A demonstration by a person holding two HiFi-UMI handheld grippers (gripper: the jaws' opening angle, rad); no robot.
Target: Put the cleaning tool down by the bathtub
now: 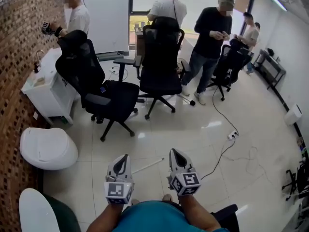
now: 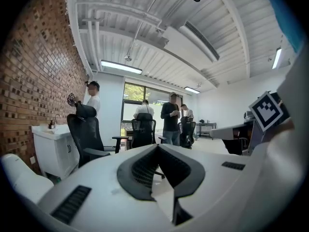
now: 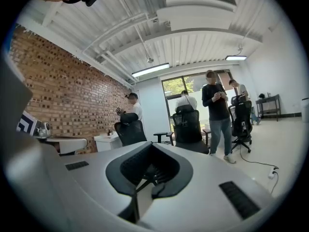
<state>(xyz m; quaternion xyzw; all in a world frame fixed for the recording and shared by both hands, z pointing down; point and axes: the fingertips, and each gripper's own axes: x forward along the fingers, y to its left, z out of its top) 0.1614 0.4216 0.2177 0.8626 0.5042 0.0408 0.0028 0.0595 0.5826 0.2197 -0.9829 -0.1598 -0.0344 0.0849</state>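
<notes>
A thin white rod (image 1: 147,166), which may be the cleaning tool's handle, lies on the floor tiles between and just beyond my two grippers. A white bathtub rim (image 1: 33,210) curves in at the bottom left corner. My left gripper (image 1: 123,157) is close to my body, shut, with nothing between its jaws. Beside it, my right gripper (image 1: 175,152) is likewise shut and empty. In the left gripper view the left gripper (image 2: 158,149) points across the room at the chairs. The right gripper (image 3: 152,147) faces the same way in the right gripper view.
A white toilet (image 1: 48,148) stands by the brick wall on the left, with a white sink cabinet (image 1: 46,87) behind it. Two black office chairs (image 1: 99,88) (image 1: 159,64) stand ahead. Several people stand farther back. A cable and power strip (image 1: 232,135) lie on the floor to the right.
</notes>
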